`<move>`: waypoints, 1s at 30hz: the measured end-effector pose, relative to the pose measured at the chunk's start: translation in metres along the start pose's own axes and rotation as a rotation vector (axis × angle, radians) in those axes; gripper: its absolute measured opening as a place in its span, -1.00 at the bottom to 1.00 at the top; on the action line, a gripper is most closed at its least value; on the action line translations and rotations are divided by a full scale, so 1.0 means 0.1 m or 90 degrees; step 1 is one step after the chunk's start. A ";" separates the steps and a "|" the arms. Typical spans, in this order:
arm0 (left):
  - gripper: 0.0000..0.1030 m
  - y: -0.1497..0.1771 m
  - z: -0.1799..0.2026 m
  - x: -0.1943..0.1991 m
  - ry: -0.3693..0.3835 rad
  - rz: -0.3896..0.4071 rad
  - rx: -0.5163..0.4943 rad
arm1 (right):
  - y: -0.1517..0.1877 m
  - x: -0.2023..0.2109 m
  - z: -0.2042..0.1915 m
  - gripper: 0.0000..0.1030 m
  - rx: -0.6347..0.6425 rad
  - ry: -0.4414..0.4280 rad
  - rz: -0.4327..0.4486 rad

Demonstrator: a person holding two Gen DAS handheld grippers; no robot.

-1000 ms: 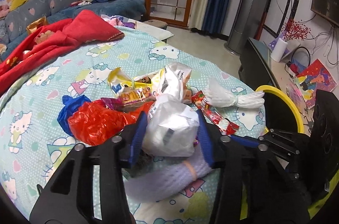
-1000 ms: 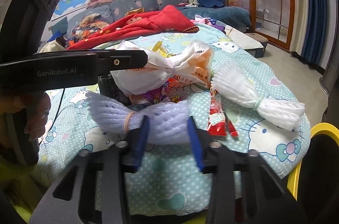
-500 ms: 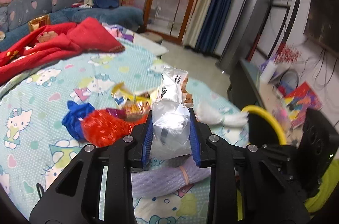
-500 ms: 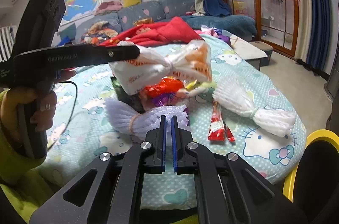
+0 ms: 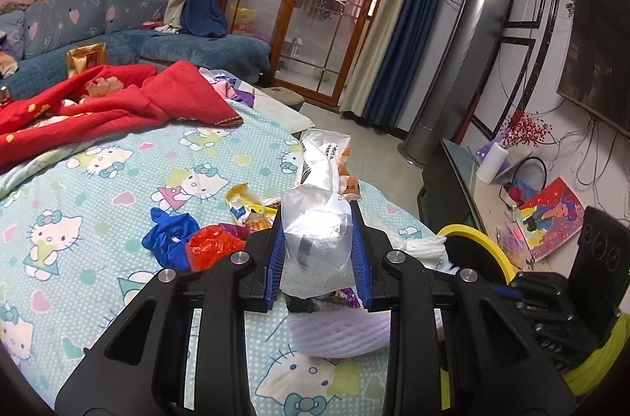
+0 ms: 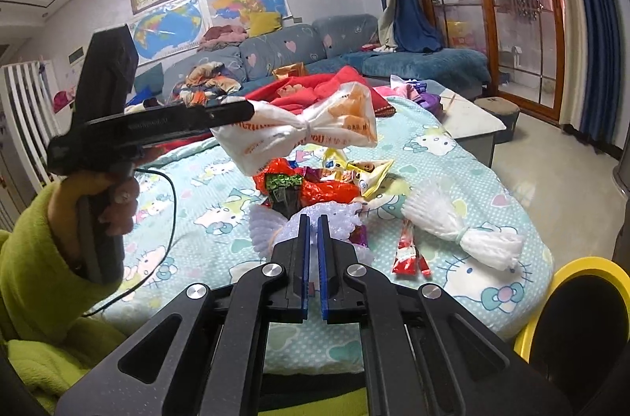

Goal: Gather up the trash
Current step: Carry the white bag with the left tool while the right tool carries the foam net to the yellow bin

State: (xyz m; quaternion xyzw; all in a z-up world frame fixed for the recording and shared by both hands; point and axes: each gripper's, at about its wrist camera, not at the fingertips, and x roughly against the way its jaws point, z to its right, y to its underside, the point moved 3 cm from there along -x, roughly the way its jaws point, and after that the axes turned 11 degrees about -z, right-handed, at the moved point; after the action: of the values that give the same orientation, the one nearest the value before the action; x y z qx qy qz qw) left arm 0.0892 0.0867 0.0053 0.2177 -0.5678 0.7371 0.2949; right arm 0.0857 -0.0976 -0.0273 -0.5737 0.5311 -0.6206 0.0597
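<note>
My left gripper (image 5: 317,258) is shut on a knotted white plastic bag (image 5: 319,239) and holds it above the bed. From the right wrist view the same bag (image 6: 307,132) hangs off the left gripper (image 6: 252,111), clear of the trash heap. Below it my right gripper (image 6: 312,223) is shut on a lavender foam net (image 6: 267,227), pinched thin between the blue pads. That foam net (image 5: 334,333) shows under the bag. Red plastic (image 6: 327,187), a yellow wrapper (image 6: 370,176), a white foam net (image 6: 460,231) and a red snack packet (image 6: 407,250) lie on the Hello Kitty sheet.
A yellow-rimmed black bin (image 6: 590,266) stands by the bed's near right corner. A blue bag (image 5: 169,235) lies left of the heap. A red blanket (image 5: 118,105) covers the far side. A hand in a green sleeve (image 6: 35,258) grips the left tool. A low cabinet (image 5: 464,187) stands at right.
Both grippers closed, the left on the white bag and the right on the lavender net. Both then rose, and the bag came up off the heap.
</note>
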 end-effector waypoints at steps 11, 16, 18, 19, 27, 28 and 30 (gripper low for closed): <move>-0.56 0.05 0.04 -0.08 0.002 -0.018 -0.014 | -0.01 0.43 0.16 -0.93 -0.041 0.058 0.028; -0.56 0.13 0.06 -0.22 0.005 -0.045 -0.013 | 0.01 0.56 0.30 -0.93 -0.073 0.089 0.044; -0.56 0.14 0.09 -0.24 0.012 -0.047 -0.016 | 0.02 0.60 0.36 -0.93 -0.086 0.100 0.053; -0.56 0.15 0.12 -0.24 0.015 -0.045 -0.020 | 0.02 0.63 0.38 -0.93 -0.090 0.107 0.059; -0.56 0.16 0.49 -0.25 0.053 -0.036 -0.055 | 0.04 0.92 0.60 -0.93 -0.132 0.172 0.109; -0.56 0.16 0.55 -0.26 0.057 -0.035 -0.059 | 0.04 0.96 0.63 -0.93 -0.137 0.186 0.115; -0.56 0.16 0.63 -0.27 0.065 -0.037 -0.066 | 0.07 1.04 0.68 -0.93 -0.147 0.209 0.128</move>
State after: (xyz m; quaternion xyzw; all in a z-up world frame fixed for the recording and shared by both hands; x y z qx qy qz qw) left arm 0.0971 0.0178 -0.0074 0.1803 -0.5830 0.7079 0.3556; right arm 0.0998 -0.2119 0.0201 -0.4121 0.6556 -0.6319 -0.0320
